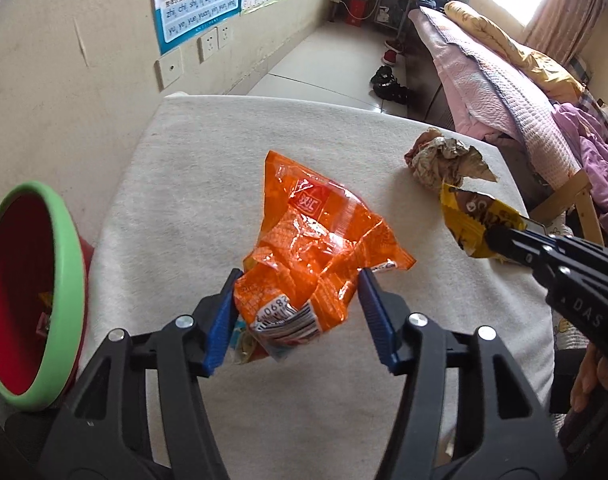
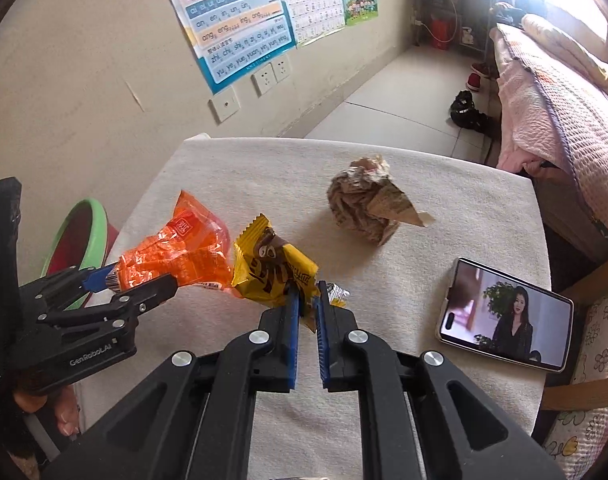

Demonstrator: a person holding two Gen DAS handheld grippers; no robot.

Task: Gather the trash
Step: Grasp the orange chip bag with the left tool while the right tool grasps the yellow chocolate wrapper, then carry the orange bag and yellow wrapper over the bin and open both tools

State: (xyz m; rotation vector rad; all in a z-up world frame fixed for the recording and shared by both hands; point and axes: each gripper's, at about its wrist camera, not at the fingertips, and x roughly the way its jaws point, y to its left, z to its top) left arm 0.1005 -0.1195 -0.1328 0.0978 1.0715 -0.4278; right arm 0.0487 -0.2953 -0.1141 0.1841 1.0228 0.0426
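Near the table's (image 1: 192, 184) left edge: my left claw (image 1: 300, 312) half-closed around crinkled orange plastic wrapper (image 1: 315, 236), right claw (image 2: 307, 308) pinching yellow foil wrapper (image 2: 272, 272). Step: lifting. Next, I judge: carry to green-rimmed red bin (image 1: 70, 256).

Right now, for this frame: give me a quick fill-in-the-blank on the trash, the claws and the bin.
1. The right claw is shut on the ____ wrapper.
2. The orange bag sits between the fingers of the ____ claw.
3. The crumpled paper ball lies on the white cloth, held by ____ claw.
4. The red bin has a ____ rim.

Missing words: yellow; left; neither; green
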